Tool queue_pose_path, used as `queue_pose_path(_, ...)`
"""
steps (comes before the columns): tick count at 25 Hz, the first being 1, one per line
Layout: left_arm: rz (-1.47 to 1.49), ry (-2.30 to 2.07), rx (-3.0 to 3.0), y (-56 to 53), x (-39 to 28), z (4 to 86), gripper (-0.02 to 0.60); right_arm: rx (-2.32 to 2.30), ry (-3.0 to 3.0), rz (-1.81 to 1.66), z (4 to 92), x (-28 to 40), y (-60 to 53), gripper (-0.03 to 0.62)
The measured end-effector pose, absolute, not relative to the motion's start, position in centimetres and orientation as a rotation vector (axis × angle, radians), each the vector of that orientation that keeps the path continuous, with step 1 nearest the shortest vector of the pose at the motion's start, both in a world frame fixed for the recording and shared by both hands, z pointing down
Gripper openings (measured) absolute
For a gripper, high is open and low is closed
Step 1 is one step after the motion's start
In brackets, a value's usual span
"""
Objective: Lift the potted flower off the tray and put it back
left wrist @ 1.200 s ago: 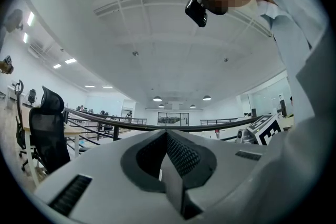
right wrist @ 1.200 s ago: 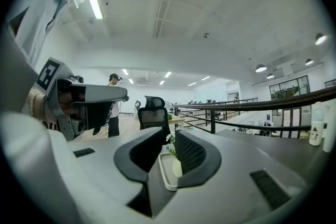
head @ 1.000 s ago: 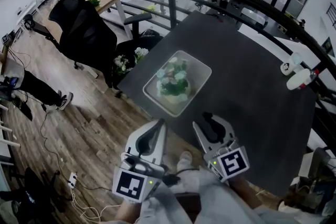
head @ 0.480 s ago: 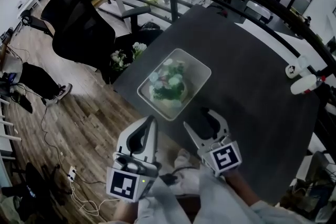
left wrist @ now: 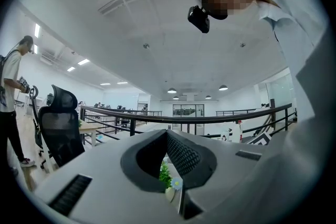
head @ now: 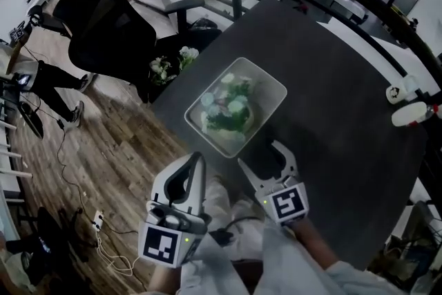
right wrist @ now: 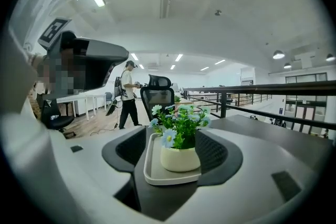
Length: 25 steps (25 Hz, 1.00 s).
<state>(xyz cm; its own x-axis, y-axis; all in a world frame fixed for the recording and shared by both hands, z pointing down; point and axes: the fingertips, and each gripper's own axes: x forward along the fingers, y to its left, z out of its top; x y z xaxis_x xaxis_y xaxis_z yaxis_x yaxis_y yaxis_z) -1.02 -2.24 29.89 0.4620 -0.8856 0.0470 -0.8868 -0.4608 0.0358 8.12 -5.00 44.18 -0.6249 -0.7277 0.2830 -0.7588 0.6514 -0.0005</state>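
Flower pot [head: 228, 110] sits on tray [head: 273, 90], not lifted yet. R claw [head: 259, 152] is opening, nothing in it; L claw [head: 199, 157] closed, empty. Lift & put-back both left to do.

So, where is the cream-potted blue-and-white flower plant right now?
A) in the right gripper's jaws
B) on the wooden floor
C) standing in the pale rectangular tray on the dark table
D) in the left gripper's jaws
C: the cream-potted flower plant stands upright inside the pale rectangular tray on the dark table.
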Motion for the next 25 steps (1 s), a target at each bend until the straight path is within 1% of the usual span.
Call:
queue_pose_path(5,0.043,-1.587,2.643,-3.5,-1.6,29.8,0.000,1.194,-2.585,0.192,45.7,7.1,-6.0,0.298)
queue_pose_path(8,0.058,-1.581,2.637,-4.0,-2.2,30.3,0.000,1.191,-2.568,0.184,46.7,6.5,-6.9,0.318)
queue_pose_path(17,0.095,-1.587,2.603,-5.2,-4.5,31.2,0.000,1.200,-2.533,0.233,49.5,4.7,-9.4,0.327)
queue_pose_path(25,0.130,-1.623,2.566,-5.9,-6.6,32.0,0.000,1.177,-2.471,0.173,51.7,3.4,-11.4,0.362)
